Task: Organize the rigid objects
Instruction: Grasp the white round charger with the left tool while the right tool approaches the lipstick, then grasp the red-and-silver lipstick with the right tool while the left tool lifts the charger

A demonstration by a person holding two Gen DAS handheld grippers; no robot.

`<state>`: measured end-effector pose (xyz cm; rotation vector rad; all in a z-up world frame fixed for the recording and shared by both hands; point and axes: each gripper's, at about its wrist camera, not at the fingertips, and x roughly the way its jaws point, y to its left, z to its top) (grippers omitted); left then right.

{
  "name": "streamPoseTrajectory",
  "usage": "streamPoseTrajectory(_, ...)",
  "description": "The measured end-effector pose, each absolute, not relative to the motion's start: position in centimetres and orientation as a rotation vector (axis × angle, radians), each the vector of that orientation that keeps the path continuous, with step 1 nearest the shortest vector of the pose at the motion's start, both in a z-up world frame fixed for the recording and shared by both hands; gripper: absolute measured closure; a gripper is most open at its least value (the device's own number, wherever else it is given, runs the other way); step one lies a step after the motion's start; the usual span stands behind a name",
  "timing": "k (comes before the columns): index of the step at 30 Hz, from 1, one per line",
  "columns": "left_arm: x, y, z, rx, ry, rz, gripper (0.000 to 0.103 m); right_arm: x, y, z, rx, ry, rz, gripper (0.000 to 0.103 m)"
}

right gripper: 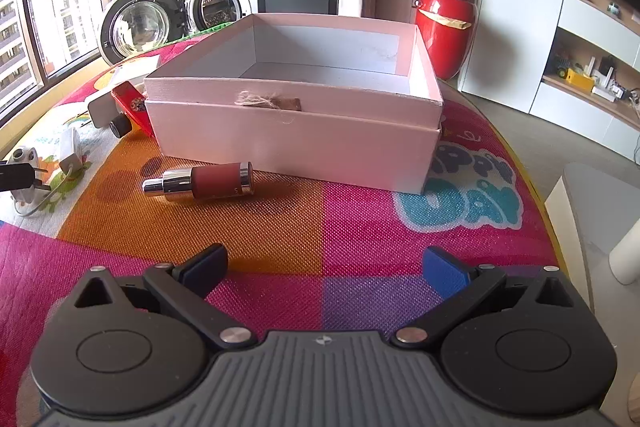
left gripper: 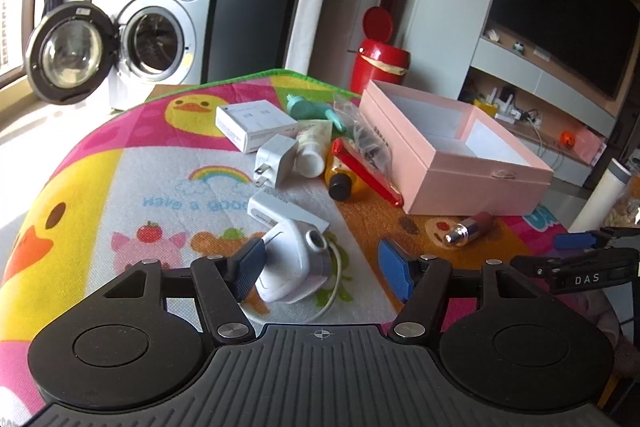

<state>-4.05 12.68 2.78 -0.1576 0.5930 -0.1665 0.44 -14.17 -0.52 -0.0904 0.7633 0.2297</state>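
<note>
Here, left gripper (left gripper: 322, 269) spread over white charger (left gripper: 298, 267), nothing pinched, right gripper (right gripper: 326, 269) spread over mat (right gripper: 280, 227), dropper bottle (right gripper: 200, 181) beside pink box (right gripper: 296, 139)

One pink cardboard box (left gripper: 452, 163), open at the top, is counted on the cartoon-printed mat (left gripper: 80, 187). One dropper bottle with a chrome cap (right gripper: 204, 181) is seen just in front of it. Two white plug adapters (left gripper: 276, 161) are counted, along with one flat white carton (left gripper: 252, 125), one white corded device with a round lens-like end (left gripper: 296, 267), one cream tube (left gripper: 310, 147), one amber bottle with a black cap (left gripper: 340, 183), one red flat case (left gripper: 360, 171), one teal item (left gripper: 308, 107) and one clear plastic bag (left gripper: 360, 127).
</note>
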Motion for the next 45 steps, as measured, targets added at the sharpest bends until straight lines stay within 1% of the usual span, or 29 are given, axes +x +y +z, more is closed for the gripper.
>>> streamPoseTrajectory(2,-4.0,12.0,3.0,-0.126,0.582,-0.179,0.035,0.5,-14.2,-0.5,-0.088,0.765,0.230,0.000)
streamPoseTrajectory(6,-3.5,12.2,2.5,-0.073,0.620,-0.124,0.036,0.4,-14.1,-0.5,-0.093,0.760,0.226,0.000)
streamPoseTrajectory(13,-4.3,14.7,2.0,-0.178,0.652,-0.111,0.036,0.4,-14.1,-0.6,-0.088,0.759,0.225,0.000)
streamPoseTrajectory(17,-3.8,14.6,1.7,-0.233,0.669,-0.118,0.036,0.4,-14.1,-0.6,-0.088,0.759,0.224,0.000)
streamPoseTrajectory(19,-3.4,14.6,1.6,-0.272,0.677,-0.128,0.039,0.4,-14.1,-0.6,-0.088,0.759,0.224,0.000)
streamPoseTrajectory(22,-2.9,14.3,1.1,-0.300,0.693,-0.119,0.040,0.4,-14.1,-0.6,-0.087,0.759,0.224,0.000)
streamPoseTrajectory(23,-3.0,14.2,1.1,-0.291,0.685,-0.113,0.043,0.4,-14.1,-0.6,-0.087,0.759,0.224,0.000)
streamPoseTrajectory(24,-3.1,14.1,1.1,-0.285,0.681,-0.106,0.049,0.4,-14.0,-0.6,-0.086,0.759,0.223,0.000)
streamPoseTrajectory(26,-3.2,14.3,1.0,-0.293,0.680,-0.094,0.055,0.4,-14.1,-0.6,-0.084,0.759,0.223,0.000)
streamPoseTrajectory(31,-3.3,15.8,0.5,-0.438,0.680,-0.094,0.055,0.4,-14.1,-0.6,-0.083,0.759,0.222,0.000)
streamPoseTrajectory(34,-3.3,16.1,0.4,-0.474,0.678,-0.098,0.055,0.4,-13.8,-0.4,-0.095,0.755,0.231,0.000)
streamPoseTrajectory(38,-3.6,15.7,0.4,-0.448,0.664,-0.094,0.055,0.5,-11.9,0.4,-0.129,0.731,0.327,0.000)
streamPoseTrajectory(41,-4.0,14.3,0.7,-0.346,0.643,-0.070,0.056,1.4,-9.8,0.9,-0.149,0.709,0.371,0.000)
streamPoseTrajectory(45,-4.3,12.9,1.1,-0.231,0.628,-0.055,0.056,3.0,-7.1,0.4,-0.192,0.728,0.410,0.000)
